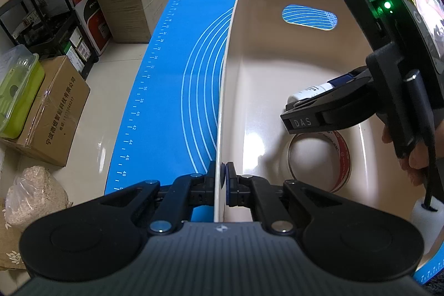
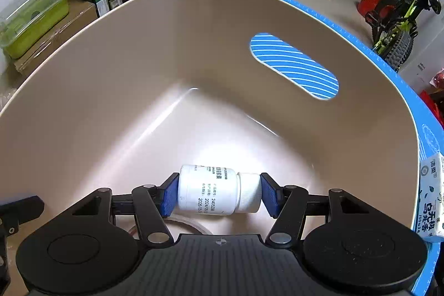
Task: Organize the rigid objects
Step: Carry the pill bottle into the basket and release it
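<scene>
In the left wrist view, the left gripper (image 1: 223, 179) sat at the lower centre of the frame, its jaws pinched narrow on the near rim of the beige bin (image 1: 277, 18), one pad outside the wall and one inside. The bin rested on the blue mat (image 1: 166, 74), filling the right half of the picture. At centre right the right gripper (image 1: 305, 107) reached down into the bin with the white bottle (image 1: 308, 93) between its fingers, above a tape roll (image 1: 319, 157) lying on the floor of the bin. A slip of that thin rim from the pads seemed the main risk here, since the bin could then shift under the other arm.

In the right wrist view, the right gripper (image 2: 219, 196) at the lower centre was closed on the white bottle (image 2: 213, 192), gripped end to end, base on the left pad and cap on the right. The bottle hung over the bin's floor (image 2: 194, 115). Held by its ends, it could pivot or pop out; released from this height, it would likely roll or strike the tape roll (image 2: 177, 224) just below. A tissue pack (image 2: 431, 201) lay outside the bin at the right edge.
</scene>
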Available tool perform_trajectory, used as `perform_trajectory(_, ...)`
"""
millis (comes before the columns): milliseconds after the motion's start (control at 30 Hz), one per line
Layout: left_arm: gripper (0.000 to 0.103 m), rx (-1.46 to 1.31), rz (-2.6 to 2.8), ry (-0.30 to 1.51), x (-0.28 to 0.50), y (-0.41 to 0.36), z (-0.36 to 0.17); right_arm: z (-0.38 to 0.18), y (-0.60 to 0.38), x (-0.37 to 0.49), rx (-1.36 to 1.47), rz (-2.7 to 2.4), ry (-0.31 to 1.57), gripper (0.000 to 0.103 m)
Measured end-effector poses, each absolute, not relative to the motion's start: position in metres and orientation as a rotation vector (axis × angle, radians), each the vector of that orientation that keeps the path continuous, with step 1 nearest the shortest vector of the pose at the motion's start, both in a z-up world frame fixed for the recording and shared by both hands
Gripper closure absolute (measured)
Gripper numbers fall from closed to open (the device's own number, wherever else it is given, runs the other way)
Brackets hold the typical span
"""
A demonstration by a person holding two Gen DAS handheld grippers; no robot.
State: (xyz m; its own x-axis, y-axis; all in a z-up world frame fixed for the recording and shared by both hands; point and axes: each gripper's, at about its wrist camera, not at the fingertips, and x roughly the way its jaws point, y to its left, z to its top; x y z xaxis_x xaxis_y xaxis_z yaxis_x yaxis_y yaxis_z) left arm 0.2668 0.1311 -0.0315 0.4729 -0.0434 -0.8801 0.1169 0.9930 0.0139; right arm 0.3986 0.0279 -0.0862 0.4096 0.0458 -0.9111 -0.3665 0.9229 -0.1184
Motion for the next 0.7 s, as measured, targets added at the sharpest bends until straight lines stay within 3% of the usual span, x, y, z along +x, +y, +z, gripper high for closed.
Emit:
perform_trajectory(233,0.096,0.078,-0.097,1.075,0.267,0.131,-0.032,-0.077,0.025,0.393,-0.332,0.247,1.101,0.034)
perform_trajectory(700,0.096,0.081,-0.095,1.074,0.267,0.131,-0.033,0.017,-0.028,0.335,-0.307,0.28,0.838,0.033)
